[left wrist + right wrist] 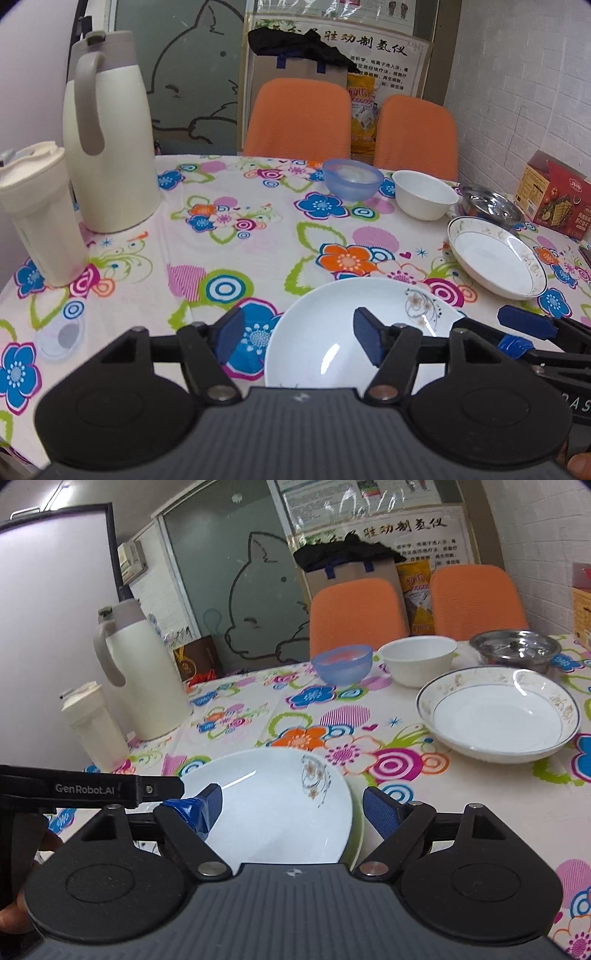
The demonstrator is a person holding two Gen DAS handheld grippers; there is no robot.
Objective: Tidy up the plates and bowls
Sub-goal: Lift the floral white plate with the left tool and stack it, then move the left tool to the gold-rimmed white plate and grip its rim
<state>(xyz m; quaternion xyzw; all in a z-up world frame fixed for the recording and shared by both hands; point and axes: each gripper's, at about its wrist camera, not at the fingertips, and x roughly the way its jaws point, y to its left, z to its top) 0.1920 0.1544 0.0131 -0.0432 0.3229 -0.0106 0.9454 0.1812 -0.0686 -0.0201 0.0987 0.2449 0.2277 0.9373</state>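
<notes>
A white plate with a flower print (317,325) (280,794) lies on the flowered tablecloth at the near edge. My left gripper (300,338) is open, its pads straddling the plate's left rim without touching it. My right gripper (295,808) is open over the plate's right side, its right pad just beyond the rim. One finger of the right gripper (524,323) shows at the right in the left wrist view. Farther right sits a deep plate with a patterned rim (495,258) (498,716). Behind it stand a white bowl (424,199) (417,661), a blue bowl (351,179) (341,664) and a steel bowl (491,206) (517,646).
A tall cream thermos jug (110,147) and a cream tumbler (40,214) stand at the table's left. A red carton (554,195) sits at the far right. Two orange chairs (299,118) stand behind the table's far edge.
</notes>
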